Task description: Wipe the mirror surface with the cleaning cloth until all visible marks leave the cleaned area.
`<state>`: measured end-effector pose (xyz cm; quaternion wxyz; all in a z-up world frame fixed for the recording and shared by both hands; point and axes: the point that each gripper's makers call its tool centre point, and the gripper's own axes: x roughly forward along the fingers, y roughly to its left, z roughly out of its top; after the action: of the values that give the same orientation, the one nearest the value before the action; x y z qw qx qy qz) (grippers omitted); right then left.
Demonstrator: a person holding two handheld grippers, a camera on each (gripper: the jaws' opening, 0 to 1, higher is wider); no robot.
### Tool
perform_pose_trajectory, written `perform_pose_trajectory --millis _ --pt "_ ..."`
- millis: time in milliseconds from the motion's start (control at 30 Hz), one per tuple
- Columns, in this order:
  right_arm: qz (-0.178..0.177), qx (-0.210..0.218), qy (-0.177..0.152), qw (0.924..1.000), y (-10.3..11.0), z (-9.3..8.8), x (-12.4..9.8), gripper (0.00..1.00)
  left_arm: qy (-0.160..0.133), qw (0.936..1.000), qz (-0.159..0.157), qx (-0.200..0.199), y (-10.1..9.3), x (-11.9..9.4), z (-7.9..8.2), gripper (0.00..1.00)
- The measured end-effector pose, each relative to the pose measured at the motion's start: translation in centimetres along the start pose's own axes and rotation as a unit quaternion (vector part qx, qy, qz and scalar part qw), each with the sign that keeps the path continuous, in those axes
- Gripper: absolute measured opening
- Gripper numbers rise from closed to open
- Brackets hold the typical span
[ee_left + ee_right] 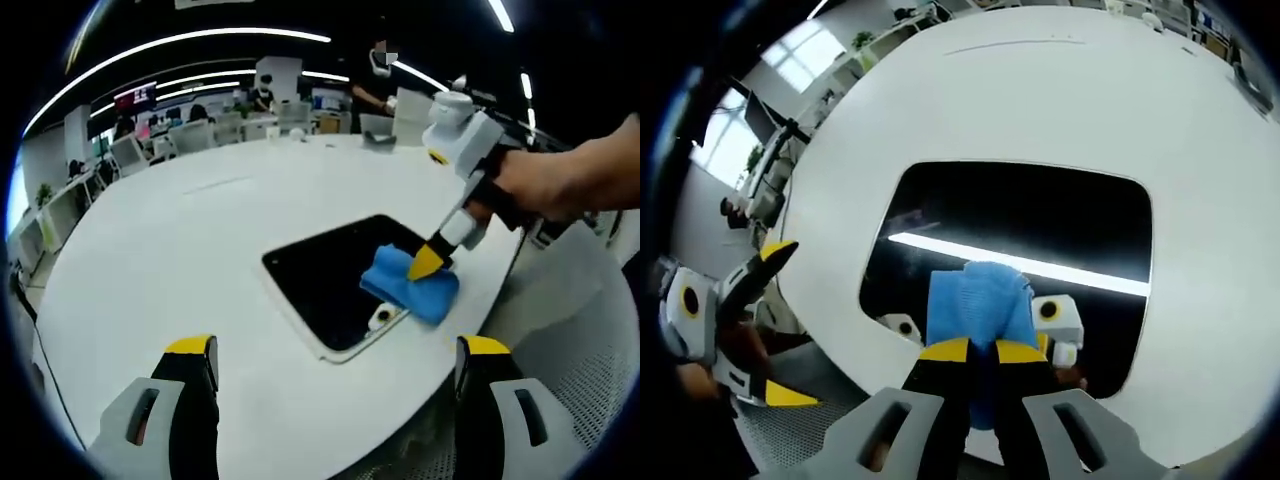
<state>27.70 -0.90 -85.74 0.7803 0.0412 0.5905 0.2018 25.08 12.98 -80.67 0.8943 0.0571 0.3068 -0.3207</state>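
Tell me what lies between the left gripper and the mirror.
Bare white table: in the left gripper view, nothing sits between the open left gripper and the mirror.

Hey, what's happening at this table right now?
A person holds a claw in each hand. The right claw is shut on a blue cleaning cloth, pressing it onto a dark mirror lying flat on the white table, near the mirror's edge. The left claw hangs open in front of the mirror, holding nothing.
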Motion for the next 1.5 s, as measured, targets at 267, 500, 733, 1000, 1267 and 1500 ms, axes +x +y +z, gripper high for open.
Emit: perform_pose_trajectory --millis 267,500,733,1000,1267,1500 --pt "-0.001 -0.002 0.002 1.0 -1.1 2.1 0.5 0.02 0.02 0.9986 -0.005 -0.049 -0.1 -0.8 0.5 0.99" --pt "-0.013 -0.013 0.004 0.9998 -1.7 4.4 1.1 0.02 0.018 0.9985 0.007 -0.052 -0.1 -1.3 0.6 0.99" --pt "-0.016 0.001 0.004 0.9999 -2.4 6.0 1.5 0.02 0.023 0.9993 0.021 -0.018 0.0 -0.9 0.8 0.99" --pt "-0.019 0.01 -0.002 0.9998 -3.1 8.0 2.0 0.02 0.022 0.9997 0.012 -0.003 -0.6 -0.7 1.3 0.99" --pt "-0.016 0.017 -0.004 0.9997 -3.3 8.9 2.2 0.02 0.027 0.9989 0.035 0.018 -0.2 -0.1 0.6 0.99" --pt "-0.02 0.006 -0.01 0.9997 -3.3 9.6 2.2 0.02 0.026 0.9986 0.036 0.03 -0.2 0.1 0.3 0.99"
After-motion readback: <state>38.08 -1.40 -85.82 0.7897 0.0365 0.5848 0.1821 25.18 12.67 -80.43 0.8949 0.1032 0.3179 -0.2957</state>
